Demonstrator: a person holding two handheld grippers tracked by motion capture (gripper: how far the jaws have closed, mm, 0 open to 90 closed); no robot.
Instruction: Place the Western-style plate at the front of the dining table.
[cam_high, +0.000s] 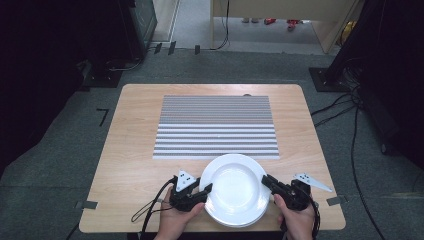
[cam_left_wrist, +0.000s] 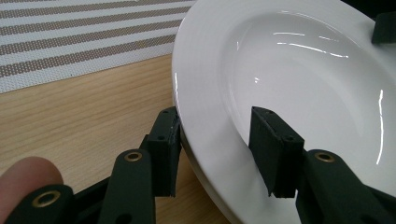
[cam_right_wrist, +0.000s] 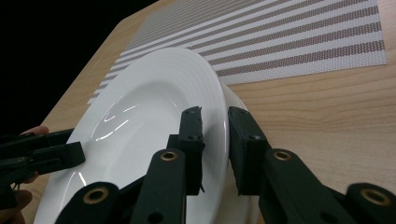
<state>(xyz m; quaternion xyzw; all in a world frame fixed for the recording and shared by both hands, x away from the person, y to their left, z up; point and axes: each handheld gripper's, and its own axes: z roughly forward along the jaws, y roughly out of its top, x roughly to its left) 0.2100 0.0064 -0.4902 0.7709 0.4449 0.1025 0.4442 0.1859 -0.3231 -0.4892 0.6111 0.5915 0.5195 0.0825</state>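
A white deep plate sits at the table's near edge, on top of a second white plate whose rim peeks out beneath it. My right gripper is at the plate's right rim; in the right gripper view its jaws are pinched close on that rim. My left gripper is at the left rim. Its jaws straddle the plate with a wide gap, one under the rim and one over the well.
A grey-and-white striped placemat lies on the wooden table just beyond the plates. Cables trail from both grippers toward the near edge. Dark equipment and floor cables surround the table.
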